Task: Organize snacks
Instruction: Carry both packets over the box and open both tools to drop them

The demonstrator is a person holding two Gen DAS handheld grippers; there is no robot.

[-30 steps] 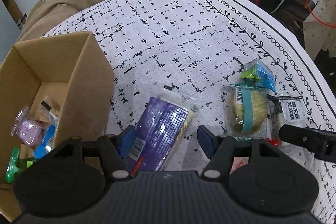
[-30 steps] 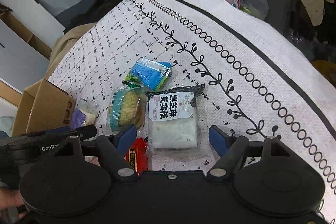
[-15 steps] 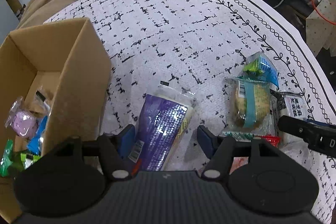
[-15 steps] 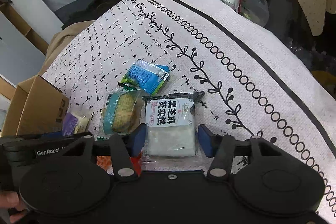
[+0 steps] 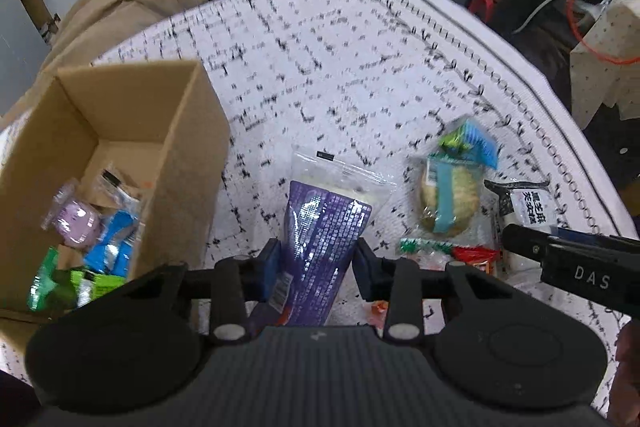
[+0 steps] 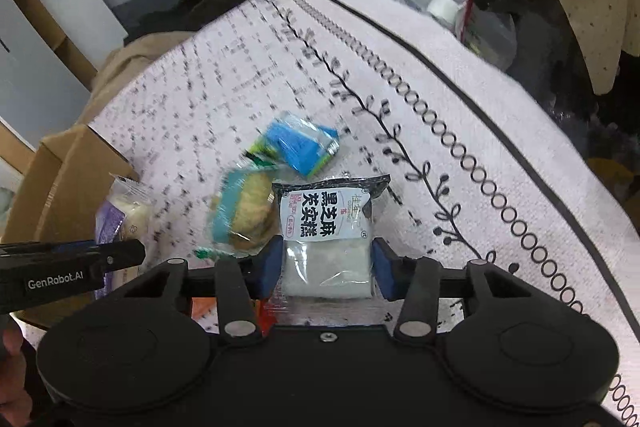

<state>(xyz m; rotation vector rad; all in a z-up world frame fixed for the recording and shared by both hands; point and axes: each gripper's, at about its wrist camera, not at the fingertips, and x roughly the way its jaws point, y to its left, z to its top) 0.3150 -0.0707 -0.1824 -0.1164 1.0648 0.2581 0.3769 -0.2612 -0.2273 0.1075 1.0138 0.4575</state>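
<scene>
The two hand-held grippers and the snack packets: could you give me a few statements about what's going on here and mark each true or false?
1. The left hand-held gripper has its fingers on either side of the purple foil snack packet. True.
2. The right hand-held gripper is closed on the blue and green packet. False: it grips the clear packet with the white printed label.
3. The brown cardboard box holds no snacks. False: several packets lie inside, including a round pink one.
4. The yellowish cake in the clear wrapper with the teal band lies on the patterned white cloth. True.
</scene>
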